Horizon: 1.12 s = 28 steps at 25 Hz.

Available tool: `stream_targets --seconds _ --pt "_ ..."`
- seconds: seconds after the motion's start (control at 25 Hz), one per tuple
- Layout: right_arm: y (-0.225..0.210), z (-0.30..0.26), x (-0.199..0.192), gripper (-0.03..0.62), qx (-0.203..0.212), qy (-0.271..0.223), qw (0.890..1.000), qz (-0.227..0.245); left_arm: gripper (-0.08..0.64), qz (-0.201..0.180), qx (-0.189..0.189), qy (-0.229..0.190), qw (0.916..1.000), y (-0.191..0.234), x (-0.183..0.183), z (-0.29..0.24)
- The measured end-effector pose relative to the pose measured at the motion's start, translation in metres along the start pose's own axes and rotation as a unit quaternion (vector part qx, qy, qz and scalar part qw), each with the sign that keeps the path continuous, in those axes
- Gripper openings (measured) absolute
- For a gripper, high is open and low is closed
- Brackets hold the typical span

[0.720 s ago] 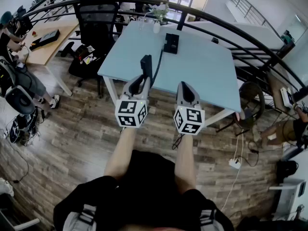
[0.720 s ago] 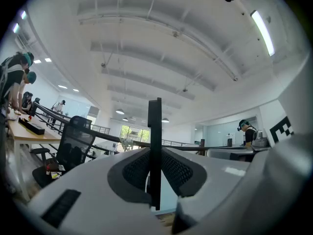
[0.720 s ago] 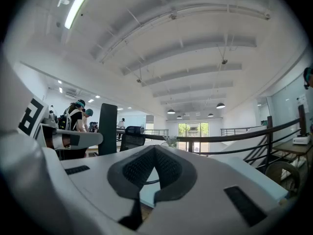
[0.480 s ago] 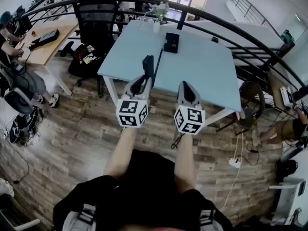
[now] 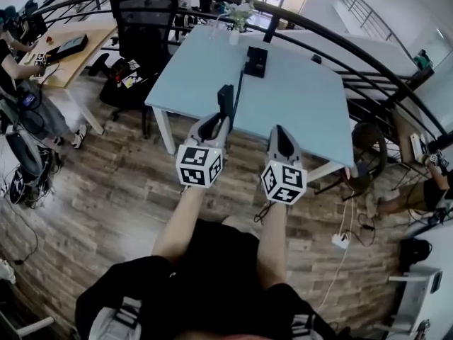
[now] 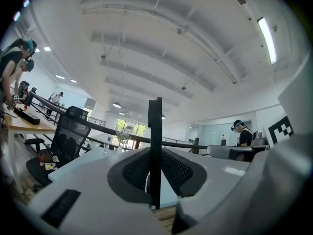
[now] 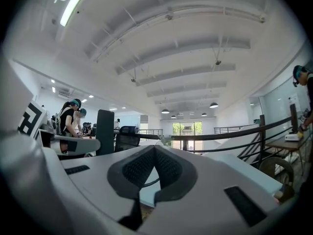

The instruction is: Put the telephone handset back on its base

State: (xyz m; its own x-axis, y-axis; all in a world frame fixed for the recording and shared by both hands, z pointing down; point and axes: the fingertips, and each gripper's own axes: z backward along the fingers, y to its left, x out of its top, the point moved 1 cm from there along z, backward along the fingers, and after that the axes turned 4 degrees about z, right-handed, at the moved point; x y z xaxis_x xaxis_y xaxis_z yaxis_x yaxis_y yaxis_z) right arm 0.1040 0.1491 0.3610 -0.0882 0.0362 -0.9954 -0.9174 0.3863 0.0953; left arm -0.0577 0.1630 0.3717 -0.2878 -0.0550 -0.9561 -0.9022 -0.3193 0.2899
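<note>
— So, where is the handset (image 5: 226, 99)?
— Pinched in my left gripper (image 5: 219, 119). The pads press on its two flat sides. It stands upright out of the jaws, and the left gripper view shows it edge-on as a thin black bar.
— Is it on the base (image 5: 255, 61)?
— No. The base sits toward the far side of the pale blue worktop (image 5: 311, 105), well apart from the handset. I hold the handset at the near edge of the worktop, on its left half. Whether it touches the surface I cannot tell.
— Does anything join the two?
— A dark cord (image 5: 238, 91) runs from the handset across the worktop toward the base.
— And your right gripper (image 5: 278, 132)?
— Pressed together at the tips, with nothing between them. It hangs just beside the left one, to its right, near the same edge and over the wooden floor (image 5: 106, 183). The marker cubes on both grippers show plainly in the head view.
— What else is around?
— A black chair (image 5: 145, 20) stands at the far left corner of the worktop. A dark curved railing (image 5: 354, 44) sweeps behind it. A small white vase (image 5: 231, 37) with a plant stands at the far edge, near the base. Off to the left a person (image 5: 21, 98) stands on the floor
</note>
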Motion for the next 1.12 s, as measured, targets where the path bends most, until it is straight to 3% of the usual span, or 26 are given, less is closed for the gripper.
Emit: stream_targets --seconds 0.2,0.56,0.96,1.12 --pt "-0.007 -0.002 -0.002 -0.006 -0.014 0.001 1.0 -0.01 0.063 0.002 -0.009 0.011 0.9999 -0.001 -0.009 0.002" --pt "0.015 -0.042 -0.011 -0.006 0.033 0.001 0.999 0.008 0.063 0.012 0.012 -0.003 0.9999 0.031 -0.007 -0.011" --pt "-0.011 -0.109 -0.031 -0.006 0.037 0.006 0.999 -0.022 0.063 0.007 -0.003 0.015 0.9999 0.051 -0.018 -0.072" --pt "-0.025 -0.144 -0.058 -0.006 0.05 0.034 0.998 -0.027 0.063 0.02 -0.003 0.038 0.9991 0.062 -0.038 -0.111"
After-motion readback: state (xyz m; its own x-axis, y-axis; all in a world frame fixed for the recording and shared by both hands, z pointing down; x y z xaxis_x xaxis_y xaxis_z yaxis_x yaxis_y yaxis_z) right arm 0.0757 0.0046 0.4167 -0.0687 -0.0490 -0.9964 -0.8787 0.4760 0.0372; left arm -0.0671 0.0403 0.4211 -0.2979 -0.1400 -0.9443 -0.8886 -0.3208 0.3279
